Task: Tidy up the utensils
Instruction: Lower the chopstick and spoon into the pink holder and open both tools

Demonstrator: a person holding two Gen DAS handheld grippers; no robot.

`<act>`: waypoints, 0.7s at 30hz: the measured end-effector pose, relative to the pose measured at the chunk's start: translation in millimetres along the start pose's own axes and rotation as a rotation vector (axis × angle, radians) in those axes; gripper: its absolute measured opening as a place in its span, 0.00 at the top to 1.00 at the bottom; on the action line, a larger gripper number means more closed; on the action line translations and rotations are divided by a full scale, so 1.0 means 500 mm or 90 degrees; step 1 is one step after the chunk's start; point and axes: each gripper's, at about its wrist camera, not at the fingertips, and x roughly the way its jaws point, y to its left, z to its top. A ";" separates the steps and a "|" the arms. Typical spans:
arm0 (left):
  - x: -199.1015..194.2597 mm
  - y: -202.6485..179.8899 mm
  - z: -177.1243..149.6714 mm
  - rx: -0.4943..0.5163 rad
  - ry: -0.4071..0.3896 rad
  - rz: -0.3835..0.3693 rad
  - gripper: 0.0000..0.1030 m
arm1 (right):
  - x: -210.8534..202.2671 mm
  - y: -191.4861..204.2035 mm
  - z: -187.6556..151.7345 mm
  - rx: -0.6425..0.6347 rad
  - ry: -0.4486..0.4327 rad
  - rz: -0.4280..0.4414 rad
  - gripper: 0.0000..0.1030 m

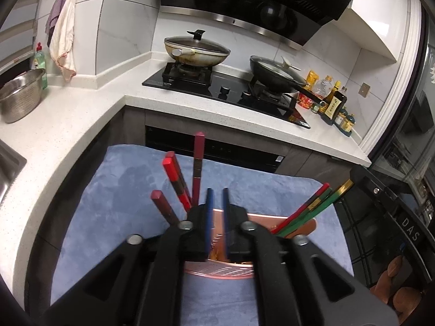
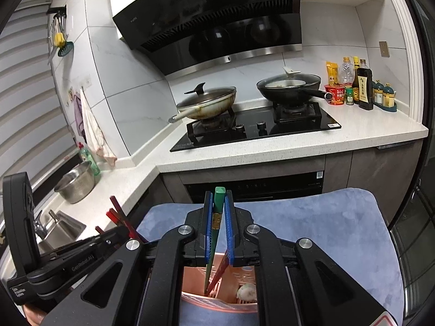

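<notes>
Standing chopsticks crowding pink holder

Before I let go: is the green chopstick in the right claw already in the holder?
In. The green chopstick, pinched in the right claw, runs down with its lower end inside the pink holder.

I'm in home kitchen: hob with two lidded pans under hood, sauce bottles at counter's far right corner, sink at left.
</notes>
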 end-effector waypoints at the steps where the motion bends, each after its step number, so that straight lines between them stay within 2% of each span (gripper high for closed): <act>1: -0.003 0.000 -0.001 0.000 -0.005 0.006 0.76 | 0.000 0.000 -0.001 0.001 -0.002 -0.002 0.90; 2: -0.005 0.001 -0.001 0.000 -0.008 0.009 0.68 | 0.000 0.000 -0.001 0.001 -0.003 -0.003 0.90; 3: -0.009 0.001 -0.002 0.001 -0.014 0.012 0.68 | -0.001 0.000 0.000 0.002 -0.004 -0.002 0.90; 14: -0.033 -0.010 -0.014 0.030 -0.029 0.038 0.68 | -0.014 0.013 -0.008 -0.012 0.001 -0.004 0.89; 21: -0.074 -0.008 -0.063 0.056 -0.027 0.067 0.68 | -0.043 0.019 -0.067 -0.024 0.044 0.003 0.88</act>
